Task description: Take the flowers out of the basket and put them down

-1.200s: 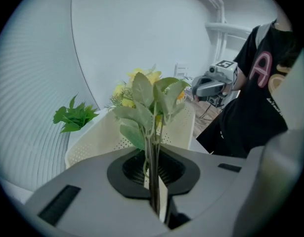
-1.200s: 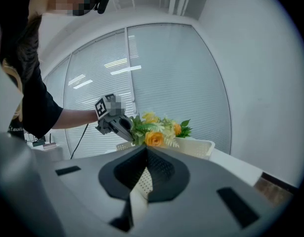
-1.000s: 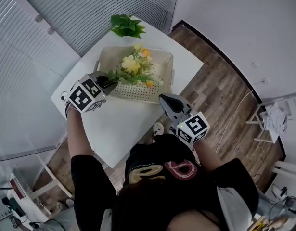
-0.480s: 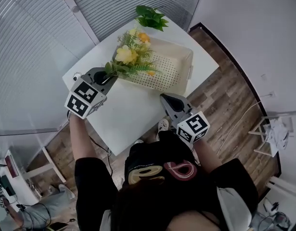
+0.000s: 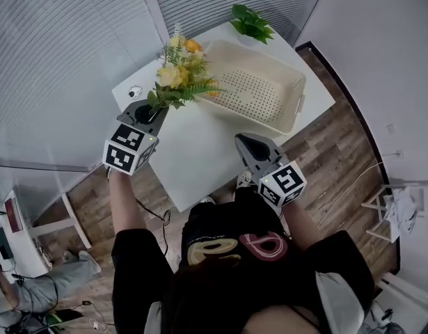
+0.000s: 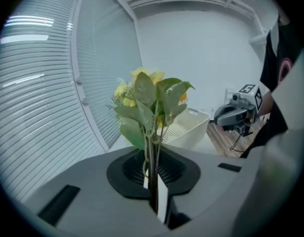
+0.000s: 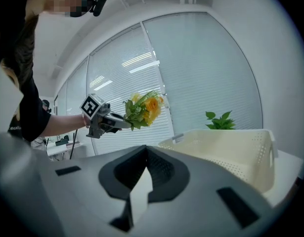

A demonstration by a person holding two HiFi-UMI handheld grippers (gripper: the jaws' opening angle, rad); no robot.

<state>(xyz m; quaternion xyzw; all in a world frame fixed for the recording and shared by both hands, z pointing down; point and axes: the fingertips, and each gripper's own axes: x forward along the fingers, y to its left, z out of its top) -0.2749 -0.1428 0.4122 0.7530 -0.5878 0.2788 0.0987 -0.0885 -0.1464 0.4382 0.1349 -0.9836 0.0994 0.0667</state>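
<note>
left tool [image 5: 152, 110] stays clenched on the stems of the flowers [image 5: 177, 75], which have come up out of the basket [image 5: 269, 120] and now hang at its 9 o'clock, over the bench [image 5: 193, 155] edge. right tool [image 5: 250, 147] is closed and empty. judging by this, only the putting-down remains.

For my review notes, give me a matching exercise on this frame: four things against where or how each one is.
1 flowers
2 basket
3 right gripper
4 potted plant

A empty, on the table
B at the table's far corner
C stems clamped in the left gripper
D jaws together, nothing between

Pairs: 1-C, 2-A, 3-D, 4-B
</note>
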